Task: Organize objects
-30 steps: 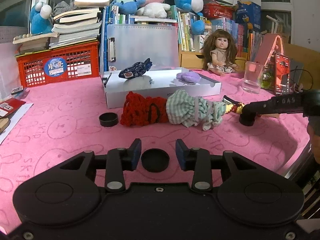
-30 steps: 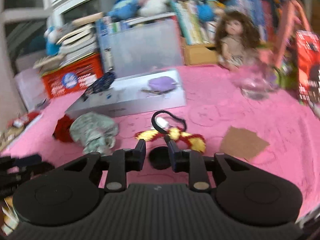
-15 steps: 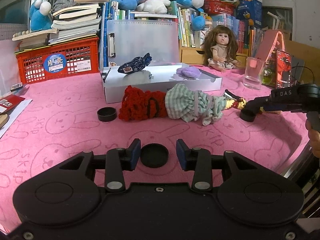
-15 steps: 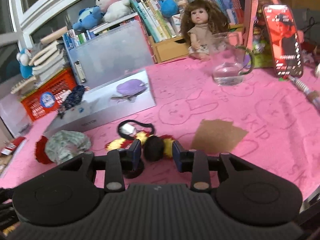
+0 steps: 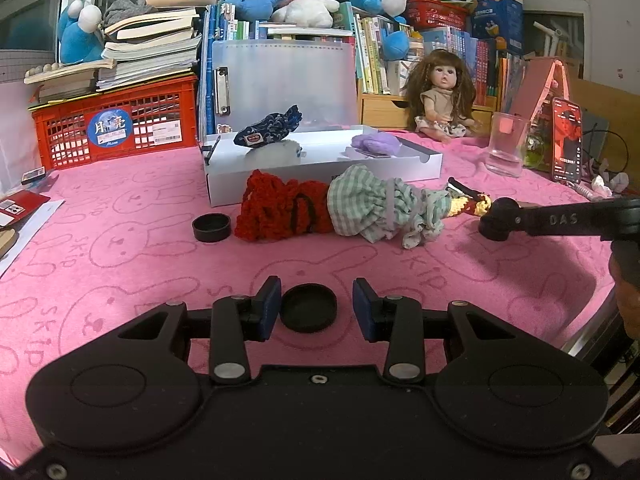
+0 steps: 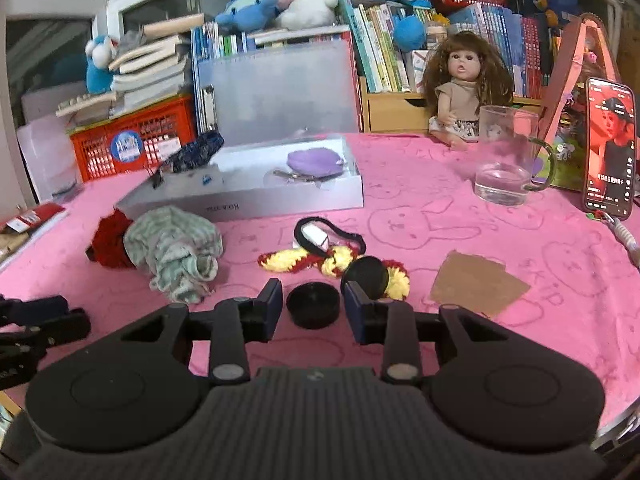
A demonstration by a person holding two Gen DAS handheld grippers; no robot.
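A pink bunny cloth covers the table, with books and soft toys far behind. The right gripper has just been opening; a small black cap sits loose between its pads. The left gripper is apart too, around another black lid, not squeezing it. Far off, the white box holds a purple pouch. The red and green cloth bundle, yellow yarn and caps still lie outside, so most tidying looks left.
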